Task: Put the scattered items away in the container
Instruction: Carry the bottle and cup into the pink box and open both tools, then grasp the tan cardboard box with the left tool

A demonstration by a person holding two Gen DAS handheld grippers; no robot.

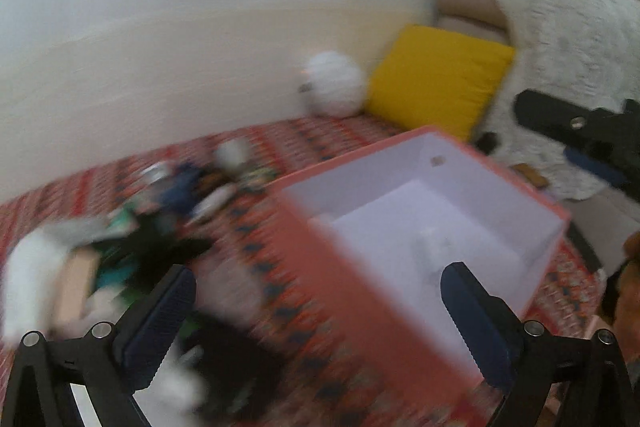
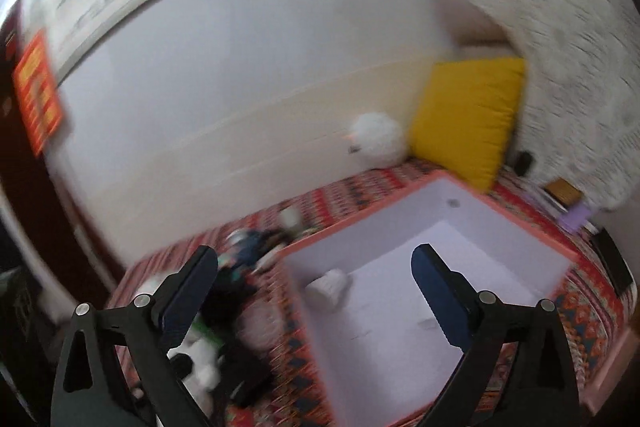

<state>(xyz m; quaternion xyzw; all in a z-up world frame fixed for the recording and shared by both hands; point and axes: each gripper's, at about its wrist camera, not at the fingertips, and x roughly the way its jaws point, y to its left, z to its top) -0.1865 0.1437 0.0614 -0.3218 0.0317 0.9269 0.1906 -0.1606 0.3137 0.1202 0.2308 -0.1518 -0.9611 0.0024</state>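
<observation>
A salmon-pink box (image 1: 320,251) with a white inside lies open on the patterned red rug; a small white item (image 1: 434,247) rests on its floor. In the right wrist view the same box (image 2: 520,223) fills the lower right, with the white item (image 2: 330,285) near its left wall. A blurred heap of scattered items (image 1: 160,211), white, black, blue and green, lies left of the box (image 2: 236,291). My left gripper (image 1: 320,287) is open above the box's near wall, nothing between its fingers. My right gripper (image 2: 316,267) is open over the box's left edge and holds nothing. It shows at the right edge of the left wrist view (image 1: 576,143).
A yellow cushion (image 1: 436,83) leans in the corner beside a white fluffy ball (image 1: 334,83) against the cream wall. A white shaggy throw (image 1: 568,39) covers furniture on the right. Small flat objects (image 2: 564,193) lie on the rug right of the box. Both views are motion-blurred.
</observation>
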